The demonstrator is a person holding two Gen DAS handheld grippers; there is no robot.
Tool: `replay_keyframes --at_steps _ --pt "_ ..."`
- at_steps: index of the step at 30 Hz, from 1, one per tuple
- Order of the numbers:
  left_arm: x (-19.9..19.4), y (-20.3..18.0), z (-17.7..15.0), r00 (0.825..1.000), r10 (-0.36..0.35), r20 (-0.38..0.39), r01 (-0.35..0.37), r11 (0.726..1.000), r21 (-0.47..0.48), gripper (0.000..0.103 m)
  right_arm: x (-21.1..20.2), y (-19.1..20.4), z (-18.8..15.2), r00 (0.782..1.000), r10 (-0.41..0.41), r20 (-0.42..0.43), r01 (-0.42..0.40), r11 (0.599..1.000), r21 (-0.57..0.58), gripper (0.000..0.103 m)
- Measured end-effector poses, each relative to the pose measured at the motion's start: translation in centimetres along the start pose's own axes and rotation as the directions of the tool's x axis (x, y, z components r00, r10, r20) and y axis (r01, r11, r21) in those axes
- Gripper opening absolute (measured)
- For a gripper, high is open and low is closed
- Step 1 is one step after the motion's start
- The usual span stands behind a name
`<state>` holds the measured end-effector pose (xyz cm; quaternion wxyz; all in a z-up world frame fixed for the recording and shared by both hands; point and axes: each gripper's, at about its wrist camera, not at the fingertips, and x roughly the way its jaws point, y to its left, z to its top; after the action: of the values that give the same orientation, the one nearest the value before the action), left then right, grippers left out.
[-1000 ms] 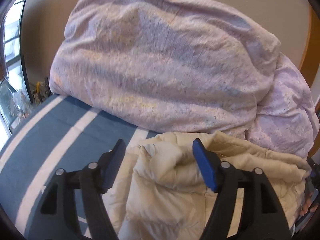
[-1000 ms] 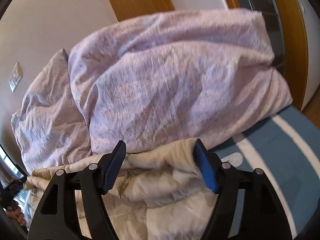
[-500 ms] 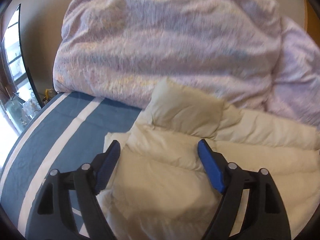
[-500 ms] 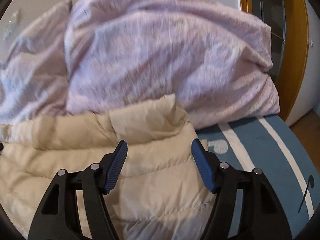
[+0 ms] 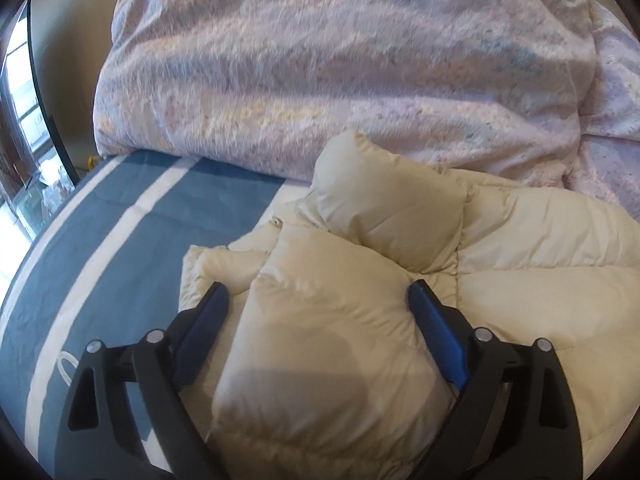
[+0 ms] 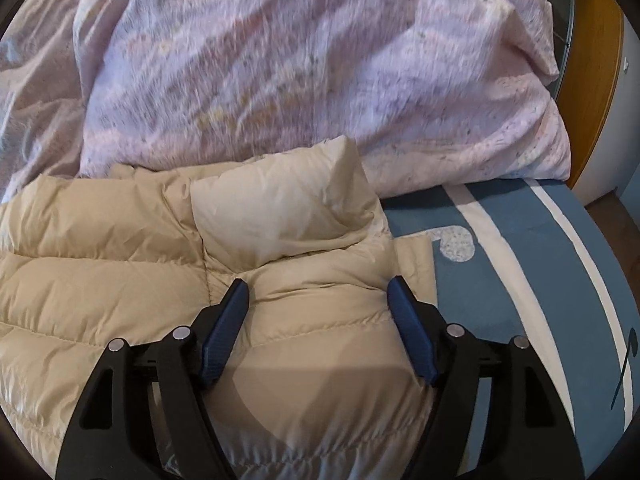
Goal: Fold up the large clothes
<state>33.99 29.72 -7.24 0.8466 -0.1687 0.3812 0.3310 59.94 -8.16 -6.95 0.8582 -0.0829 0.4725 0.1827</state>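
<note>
A cream puffy down jacket (image 5: 400, 280) lies on the blue and white striped bed cover (image 5: 120, 240). In the left wrist view my left gripper (image 5: 316, 300) is open, its blue pads straddling a puffy fold at the jacket's left end. In the right wrist view the jacket (image 6: 120, 260) fills the left and middle, and my right gripper (image 6: 316, 292) is open over its right end, with a raised puffy fold just beyond the fingers. Neither gripper holds cloth.
A large bunched pink-lilac duvet (image 5: 340, 60) lies right behind the jacket and fills the far side in both views (image 6: 300, 60). A window (image 5: 24, 100) is at the far left. A wooden door frame (image 6: 592, 80) stands at the right.
Both grippers have dropped lower and closer to the bed. The jacket, bunched up a second ago, now lies spread flatter under them. Both stay open.
</note>
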Motion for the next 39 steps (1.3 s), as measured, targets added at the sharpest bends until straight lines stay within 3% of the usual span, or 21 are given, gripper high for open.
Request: replay_keyframes --at_steps 8,19,35,39 --pt "1.2 1.0 -0.1 0.999 -0.013 -0.043 0.011 0.999 -0.051 0.101 0.8 -0.2 0.0 1.000 -0.002 -0.022 0.002 1.000 0.004 0.078" --pt "1.8 0.9 0.0 0.998 -0.004 -0.067 0.002 0.999 -0.037 0.101 2.4 -1.2 0.4 0.999 0.018 -0.035 -0.016 0.999 0.034 0.082" --pt "1.8 0.9 0.0 0.998 -0.009 -0.066 0.006 0.999 -0.043 0.101 1.6 -2.0 0.3 0.999 0.041 -0.031 -0.039 0.997 0.062 0.083" --pt "1.6 1.0 -0.1 0.998 -0.024 -0.060 0.020 0.998 -0.056 0.101 1.3 -2.7 0.2 0.996 0.085 -0.019 -0.083 0.992 0.095 0.086"
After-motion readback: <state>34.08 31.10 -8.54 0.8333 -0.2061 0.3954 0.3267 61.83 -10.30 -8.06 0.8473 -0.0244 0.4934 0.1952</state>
